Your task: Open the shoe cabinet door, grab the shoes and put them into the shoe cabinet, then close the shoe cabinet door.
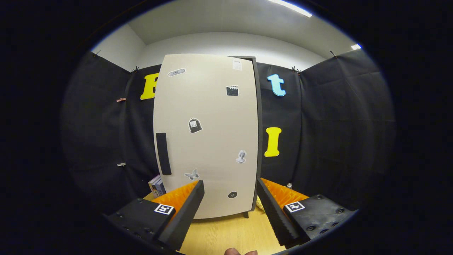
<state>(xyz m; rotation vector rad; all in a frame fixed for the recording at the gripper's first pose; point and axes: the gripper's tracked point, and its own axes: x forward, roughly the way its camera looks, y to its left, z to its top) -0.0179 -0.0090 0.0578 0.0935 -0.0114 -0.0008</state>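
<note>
Gripper view: the gripper (230,198), fingers spread and holding nothing, faces the shut cabinet door (207,134) just ahead, its dark handle (163,153) off toward the left finger (a careless reach could slip past that slim handle).

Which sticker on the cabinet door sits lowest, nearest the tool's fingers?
The round button sticker on the cabinet door: it sits below the butterfly sticker, between the open tool's fingers. The other stickers sit higher.
</note>
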